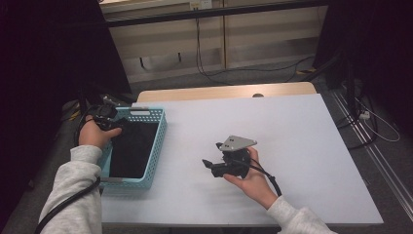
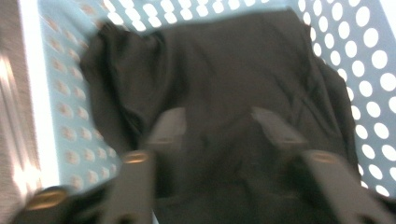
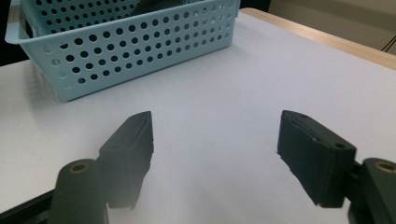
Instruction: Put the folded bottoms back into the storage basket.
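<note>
Left gripper (image 1: pixel 108 118) over far end of blue basket (image 1: pixel 155 155) at bench's left edge, hand angled down into it; jaws part open above black cloth (image 2: pixel 219 93) lying inside basket, grip unclear through blur; right gripper (image 1: pixel 210 164) low over white bench (image 1: pixel 292 141), pointing left toward basket, jaws wide apart, empty
</note>
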`<state>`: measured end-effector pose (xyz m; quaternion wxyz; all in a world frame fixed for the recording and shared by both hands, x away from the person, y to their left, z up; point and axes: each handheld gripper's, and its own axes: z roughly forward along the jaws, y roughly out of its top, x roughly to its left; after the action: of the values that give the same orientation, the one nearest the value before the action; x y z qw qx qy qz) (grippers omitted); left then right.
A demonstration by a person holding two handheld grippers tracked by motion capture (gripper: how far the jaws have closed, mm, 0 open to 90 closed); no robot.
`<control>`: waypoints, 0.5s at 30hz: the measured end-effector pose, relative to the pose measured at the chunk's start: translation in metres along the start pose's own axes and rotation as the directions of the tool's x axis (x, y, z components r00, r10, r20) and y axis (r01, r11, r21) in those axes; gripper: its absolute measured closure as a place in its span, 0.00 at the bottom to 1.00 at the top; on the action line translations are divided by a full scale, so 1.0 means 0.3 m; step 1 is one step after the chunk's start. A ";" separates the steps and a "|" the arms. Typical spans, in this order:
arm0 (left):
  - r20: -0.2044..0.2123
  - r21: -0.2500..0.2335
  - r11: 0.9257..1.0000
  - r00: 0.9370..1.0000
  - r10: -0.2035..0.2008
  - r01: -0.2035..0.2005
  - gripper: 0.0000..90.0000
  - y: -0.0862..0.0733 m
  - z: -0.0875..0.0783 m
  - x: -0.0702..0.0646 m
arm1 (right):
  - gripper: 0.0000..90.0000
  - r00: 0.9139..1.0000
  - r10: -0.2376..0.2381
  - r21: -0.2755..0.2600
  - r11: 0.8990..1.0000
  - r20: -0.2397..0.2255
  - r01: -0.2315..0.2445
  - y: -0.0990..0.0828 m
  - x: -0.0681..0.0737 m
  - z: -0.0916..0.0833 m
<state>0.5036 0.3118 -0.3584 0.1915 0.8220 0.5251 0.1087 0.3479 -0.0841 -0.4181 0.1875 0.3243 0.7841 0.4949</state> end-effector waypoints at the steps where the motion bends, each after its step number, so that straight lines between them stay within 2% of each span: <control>1: 0.005 0.008 1.000 1.000 -0.004 0.004 0.68 -0.006 0.008 0.001 | 0.29 1.000 0.006 -0.005 1.000 0.001 -0.006 -0.004 -0.004 -0.006; 2: 0.026 0.026 1.000 1.000 -0.011 0.011 0.78 -0.010 0.015 0.004 | 0.29 1.000 0.016 -0.007 1.000 -0.001 -0.016 -0.007 -0.007 -0.013; 5: 0.044 0.064 0.998 0.999 -0.013 0.010 0.88 -0.023 0.043 0.009 | 0.29 1.000 0.013 -0.009 1.000 0.009 -0.013 -0.017 -0.017 -0.027; 8: 0.048 0.087 0.996 0.999 -0.020 0.016 0.95 -0.037 0.065 0.017 | 0.29 1.000 0.021 -0.006 1.000 0.016 -0.020 -0.032 -0.024 -0.033; 12: 0.047 0.117 0.993 0.998 -0.036 0.030 0.97 -0.061 0.095 0.025 | 0.28 1.000 0.019 0.004 1.000 0.025 -0.019 -0.042 -0.031 -0.041; 13: 0.063 0.140 0.990 0.997 -0.044 0.035 0.99 -0.066 0.101 0.028 | 0.28 1.000 0.015 0.001 1.000 0.028 -0.015 -0.042 -0.032 -0.045; 15: 0.066 0.154 0.987 0.996 -0.055 0.044 1.00 -0.080 0.118 0.030 | 0.27 0.999 0.017 -0.007 1.000 0.031 -0.016 -0.040 -0.035 -0.052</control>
<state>0.5011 0.3218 -0.4007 0.1490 0.8244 0.5450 0.0346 0.3418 -0.1053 -0.4223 0.1966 0.3377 0.7767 0.4940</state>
